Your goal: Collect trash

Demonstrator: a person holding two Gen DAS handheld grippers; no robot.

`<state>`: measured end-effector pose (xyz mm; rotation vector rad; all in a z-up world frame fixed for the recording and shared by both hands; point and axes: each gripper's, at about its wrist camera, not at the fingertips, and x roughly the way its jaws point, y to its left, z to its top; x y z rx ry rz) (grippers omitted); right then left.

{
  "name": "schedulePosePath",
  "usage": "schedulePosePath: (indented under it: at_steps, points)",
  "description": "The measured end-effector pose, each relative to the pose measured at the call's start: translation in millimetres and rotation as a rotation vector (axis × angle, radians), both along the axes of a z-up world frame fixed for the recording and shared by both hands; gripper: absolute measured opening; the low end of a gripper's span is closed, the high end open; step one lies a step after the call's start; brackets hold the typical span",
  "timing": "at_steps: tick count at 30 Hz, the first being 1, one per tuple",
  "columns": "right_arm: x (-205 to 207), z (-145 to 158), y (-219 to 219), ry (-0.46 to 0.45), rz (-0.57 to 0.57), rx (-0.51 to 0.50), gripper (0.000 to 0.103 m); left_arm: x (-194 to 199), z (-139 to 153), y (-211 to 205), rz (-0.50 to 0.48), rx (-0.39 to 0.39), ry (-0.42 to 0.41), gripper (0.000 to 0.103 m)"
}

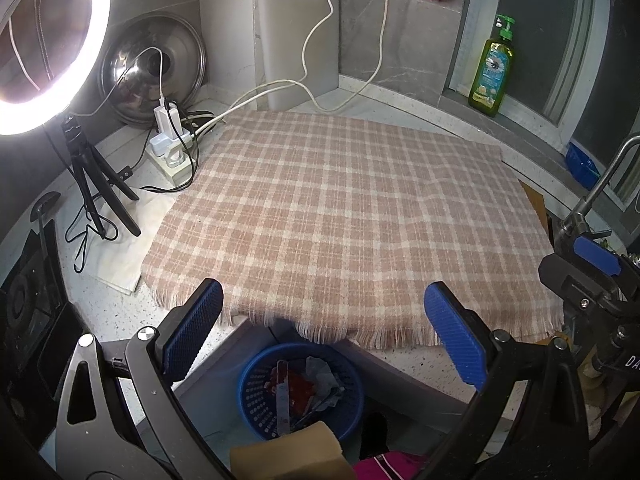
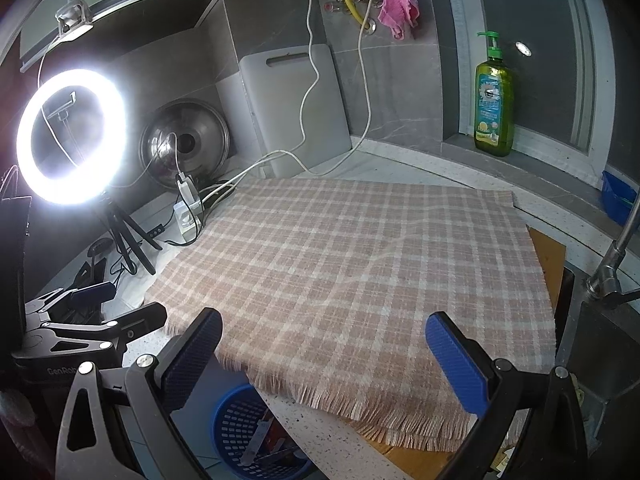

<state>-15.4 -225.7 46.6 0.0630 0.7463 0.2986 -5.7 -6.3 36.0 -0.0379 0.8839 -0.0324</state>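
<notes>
Hovering left gripper point(image 1: 324, 320) empty | basket point(image 1: 256, 380) trash partly hidden, indistinct

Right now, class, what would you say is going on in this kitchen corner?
A person holds two handheld grippers over a countertop covered by a plaid cloth. Both the left gripper and the right gripper are open and hold nothing. No trash shows on the cloth. Below the counter's front edge stands a blue basket that already holds crumpled wrappers and scraps. A lit ring light stands at the left.
</notes>
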Motion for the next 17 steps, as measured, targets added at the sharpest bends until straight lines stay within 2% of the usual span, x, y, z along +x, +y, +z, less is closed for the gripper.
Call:
schedulePosePath:
  at_steps: [17]
  points:
    - [7.8, -3.6, -1.1, 0.011, 0.030, -0.004, 0.103, -0.8, 5.1, -7.7, 0.073, 0.025, -0.028, 0.102]
